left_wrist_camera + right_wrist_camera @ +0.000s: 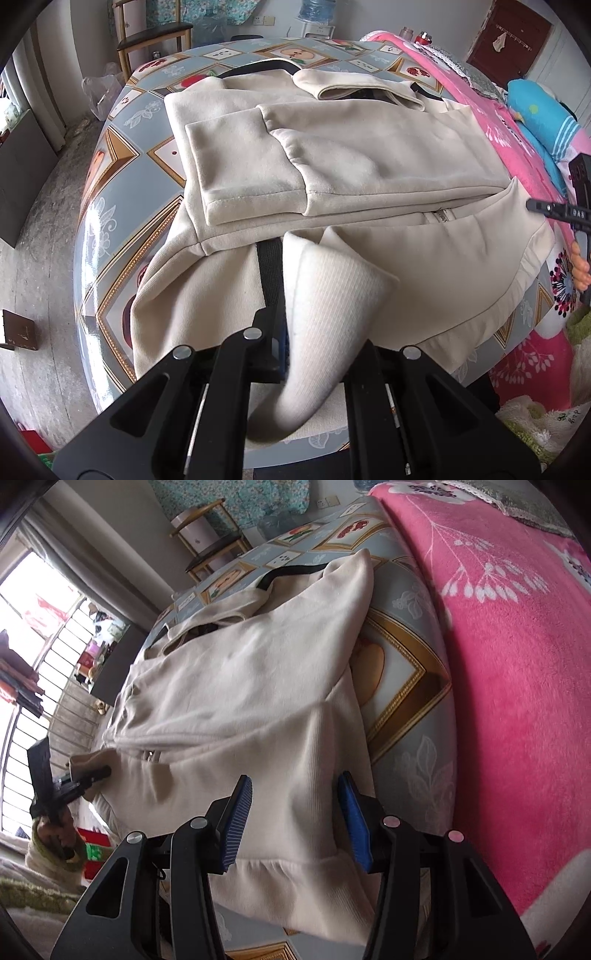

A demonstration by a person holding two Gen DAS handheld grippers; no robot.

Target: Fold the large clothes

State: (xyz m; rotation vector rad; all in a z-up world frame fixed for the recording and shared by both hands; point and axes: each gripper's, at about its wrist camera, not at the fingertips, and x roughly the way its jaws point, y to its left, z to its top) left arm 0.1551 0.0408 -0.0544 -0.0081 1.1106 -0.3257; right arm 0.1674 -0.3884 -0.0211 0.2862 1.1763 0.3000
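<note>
The table (110,206) wears a glossy cloth of framed fruit pictures; a fuzzy pink blanket (517,664) lies along its side. On the table sprawls the cream jacket (369,155), soft ribbed knit, sleeves folded across it. The left gripper (291,347) is clamped on its near hem. The right gripper (295,812) stands half apart over the hem, its blue ridged pads (236,823) gripping nothing.

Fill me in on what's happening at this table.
A person with a gripper in each hand is folding a cream hooded jacket on the patterned table. Both sleeves are already folded across the body. The left gripper is shut on the jacket's near hem and lifts it. The right gripper is open, its blue pads straddling the hem without pinching it.
</note>
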